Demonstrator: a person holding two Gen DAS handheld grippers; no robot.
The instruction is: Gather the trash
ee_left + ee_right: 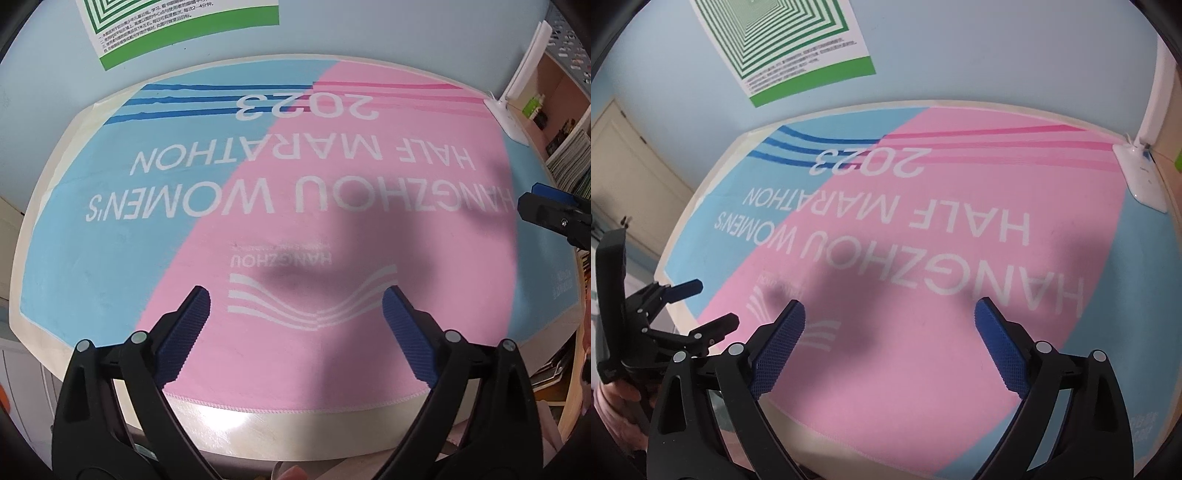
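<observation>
both grippers hover empty over the mat
left gripper and right gripper gape wide above the pink-and-blue mat, likely poised to search; no trash shows, though shadows blur it.

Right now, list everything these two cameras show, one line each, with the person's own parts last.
Towel: one, pink and light blue with white lettering, spread flat over the table.
Table: one, cream, under the towel.
Poster: one, green and white, on the pale blue wall.
Lamp base: one, white, far right corner.
Shelves: books, right edge.
Trash: none visible.
Left gripper: black, blue pads, open, empty.
Right gripper: same, open, empty.
Hand: one, on the left gripper's handle.
</observation>
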